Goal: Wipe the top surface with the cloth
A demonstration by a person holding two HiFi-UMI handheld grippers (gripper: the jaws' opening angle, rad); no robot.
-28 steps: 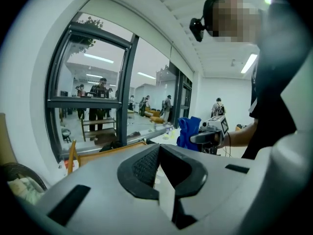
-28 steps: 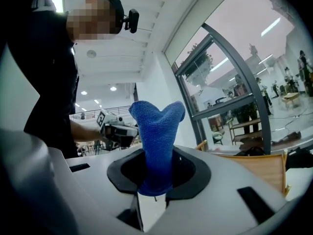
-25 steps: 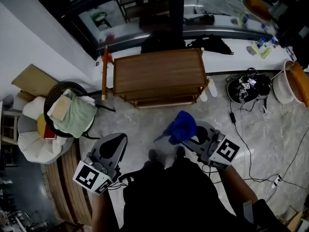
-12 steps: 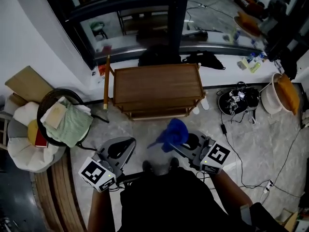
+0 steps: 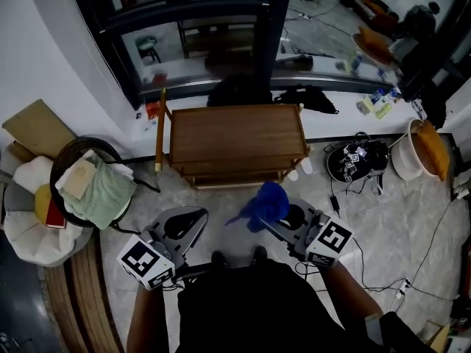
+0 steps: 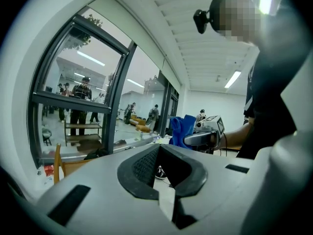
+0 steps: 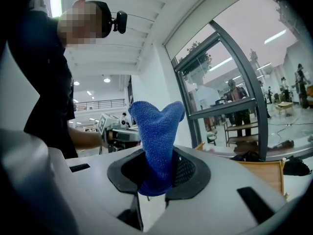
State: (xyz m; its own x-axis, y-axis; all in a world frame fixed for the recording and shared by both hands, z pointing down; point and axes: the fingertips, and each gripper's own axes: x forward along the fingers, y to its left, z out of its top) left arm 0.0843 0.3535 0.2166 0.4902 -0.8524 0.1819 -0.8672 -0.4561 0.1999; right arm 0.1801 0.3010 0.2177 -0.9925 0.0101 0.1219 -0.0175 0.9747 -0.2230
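Cloth (image 5: 266,201) in right tool (image 5: 282,216), before table (image 5: 235,134)

The left gripper (image 5: 179,225) and right gripper (image 5: 288,218) have pale grey moulded shells, with black ribbed pads (image 6: 143,164) lining the jaws. The left cube (image 5: 146,262) and right cube (image 5: 330,238) are white with black square markers. Clothing: black short-sleeved top (image 5: 250,307), dark shoes (image 5: 218,258).

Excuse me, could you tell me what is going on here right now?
A person stands facing a wooden table, a gripper in each hand. The right gripper is shut on a blue cloth; the left gripper is open and empty. Both are held short of the table, so the cloth is not touching its top.
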